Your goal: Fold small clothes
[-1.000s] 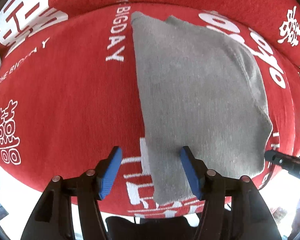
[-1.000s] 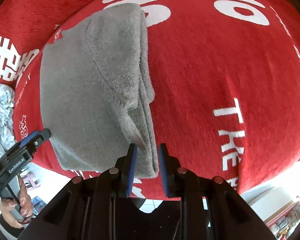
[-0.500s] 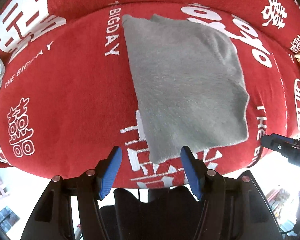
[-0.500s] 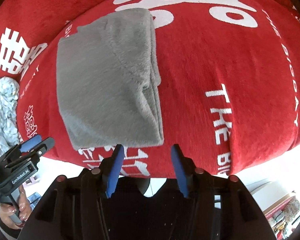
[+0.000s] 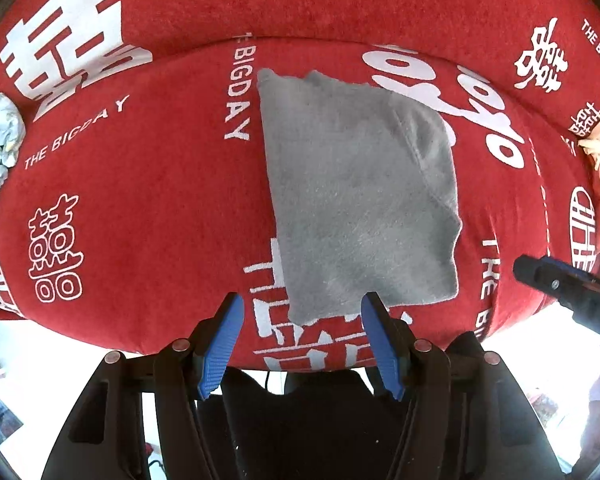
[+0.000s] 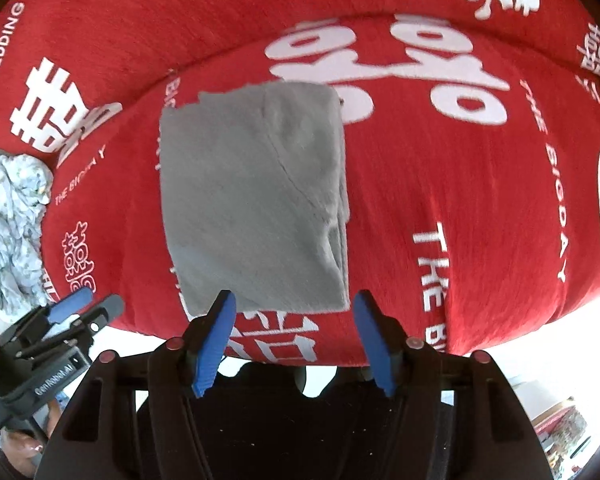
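- Red cushion (image 5: 148, 208) with white lettering carries everything.
- Folded grey garment (image 5: 356, 216) lies flat mid-cushion.
- Pale patterned cloth (image 6: 8, 224) bunched left of the garment.

left gripper (image 5: 302, 312) and right gripper (image 6: 294, 308): black plastic frames, ribbed blue finger pads (image 5: 220, 350), silver-red pivot screws, white "genrobot.ai" lettering.

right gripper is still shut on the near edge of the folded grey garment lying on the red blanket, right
Not quite. The right gripper is open and clear of the folded grey garment, as the right wrist view shows. The garment does lie folded on the red blanket.
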Demonstrator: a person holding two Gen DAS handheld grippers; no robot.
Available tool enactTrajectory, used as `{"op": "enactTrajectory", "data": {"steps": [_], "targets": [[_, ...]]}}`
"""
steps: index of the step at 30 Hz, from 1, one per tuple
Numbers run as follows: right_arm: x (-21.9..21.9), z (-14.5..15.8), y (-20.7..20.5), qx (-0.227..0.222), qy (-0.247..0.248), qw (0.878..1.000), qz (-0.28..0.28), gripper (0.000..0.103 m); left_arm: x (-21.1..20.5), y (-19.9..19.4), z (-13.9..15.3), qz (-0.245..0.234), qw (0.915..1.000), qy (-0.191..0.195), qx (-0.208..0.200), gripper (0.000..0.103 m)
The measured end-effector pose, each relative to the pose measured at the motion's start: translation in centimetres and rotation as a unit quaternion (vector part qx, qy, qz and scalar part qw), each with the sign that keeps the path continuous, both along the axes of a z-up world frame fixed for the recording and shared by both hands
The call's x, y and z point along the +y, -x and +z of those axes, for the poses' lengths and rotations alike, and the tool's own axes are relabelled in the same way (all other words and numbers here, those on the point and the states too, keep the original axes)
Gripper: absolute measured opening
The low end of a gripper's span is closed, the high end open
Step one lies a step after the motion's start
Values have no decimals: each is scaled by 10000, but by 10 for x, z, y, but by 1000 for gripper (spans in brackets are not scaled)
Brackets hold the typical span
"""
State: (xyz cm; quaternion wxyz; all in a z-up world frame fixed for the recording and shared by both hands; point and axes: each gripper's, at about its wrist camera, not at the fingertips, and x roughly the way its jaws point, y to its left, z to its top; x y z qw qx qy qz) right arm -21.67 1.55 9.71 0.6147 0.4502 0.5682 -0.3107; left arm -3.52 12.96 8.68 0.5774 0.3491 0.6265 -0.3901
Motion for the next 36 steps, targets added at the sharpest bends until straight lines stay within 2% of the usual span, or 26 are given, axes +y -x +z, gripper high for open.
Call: {"op": "enactTrajectory", "data": {"steps": [8,9,10,11,12,13,14,16,19,23,29,36], "targets": [[3,19,-17,252,310,9989,232,67,1,-2,16,71,10000,48,24,63],[3,22,-19,285,362,9986,262,76,0,-3,19,82,9999,65,-22,63],[3,24,-21,302,412,9983,275,81,0,-4,22,92,9999,77,-83,63],[3,27,-22,296,471,9981,280,82,0,-4,25,104,9998,93,-136,72],[3,32,-24,281,531,9978,282,82,-1,-4,29,123,9997,125,-190,93],[3,33,-25,276,559,9977,279,82,-2,-4,34,131,9993,195,-279,100],[2,36,-26,280,598,9974,274,82,-2,-4,38,111,9989,258,-373,101],[1,41,-27,301,725,9965,287,82,-5,-1,45,-6,9978,351,-560,101],[1,47,-30,352,914,9946,328,88,-7,0,51,0,9973,406,-616,101],[1,51,-30,402,1060,9930,331,89,-7,-1,53,46,9970,377,-678,101],[1,53,-28,424,1068,9931,225,92,-9,2,49,-34,9957,94,-923,101],[3,52,-31,480,1114,9922,282,92,-6,2,48,12,9965,101,-826,101]]}}
